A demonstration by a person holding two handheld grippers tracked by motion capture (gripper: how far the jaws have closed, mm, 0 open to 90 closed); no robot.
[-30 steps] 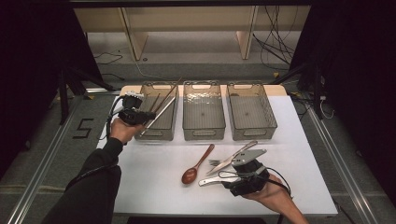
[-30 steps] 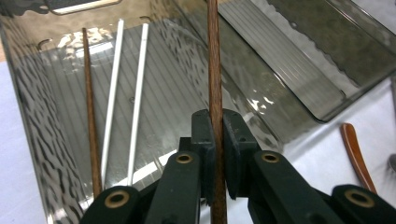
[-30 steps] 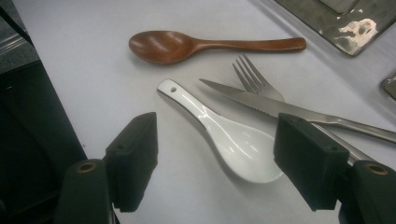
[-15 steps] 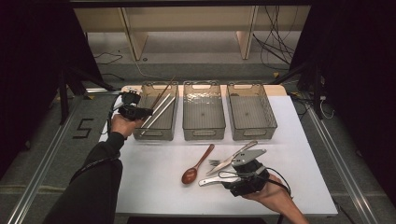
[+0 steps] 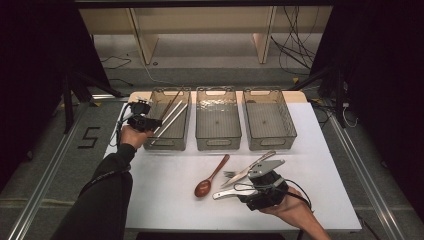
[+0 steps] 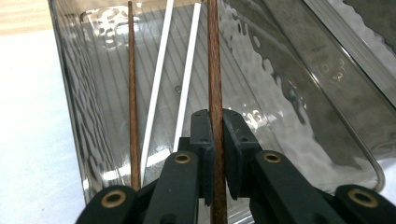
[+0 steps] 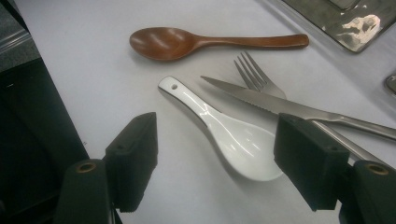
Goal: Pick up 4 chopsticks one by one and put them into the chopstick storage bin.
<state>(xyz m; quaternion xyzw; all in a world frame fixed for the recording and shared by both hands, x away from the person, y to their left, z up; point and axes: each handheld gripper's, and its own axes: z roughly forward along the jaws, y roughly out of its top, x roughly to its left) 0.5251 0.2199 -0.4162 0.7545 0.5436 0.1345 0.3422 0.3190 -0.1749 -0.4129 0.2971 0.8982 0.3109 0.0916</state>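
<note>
In the left gripper view the dark brown wooden chopstick (image 6: 215,70) runs out of frame at top and bottom, so neither of its ends shows. The left gripper (image 6: 215,140) has its fingers (image 6: 202,140) pressed together on this chopstick, pinching it over the leftmost clear grey plastic bin (image 6: 299,107). Inside the bin lie 1 more brown wooden chopstick (image 6: 132,93) and 2 white chopsticks (image 6: 159,79).

In the high view the left forearm reaches forward to the bin's near left corner, the left gripper (image 5: 145,121) angled toward the bin.

The right gripper (image 7: 215,158) hovers low over the white desk (image 7: 93,84), fingers spread on either side of the bowl of a white ceramic soup spoon (image 7: 224,130), not touching it. The handles of a steel knife (image 7: 280,105) and steel fork (image 7: 257,79) are cut off at the frame's right edge. A brown wooden spoon (image 7: 187,42) lies beyond.
</note>
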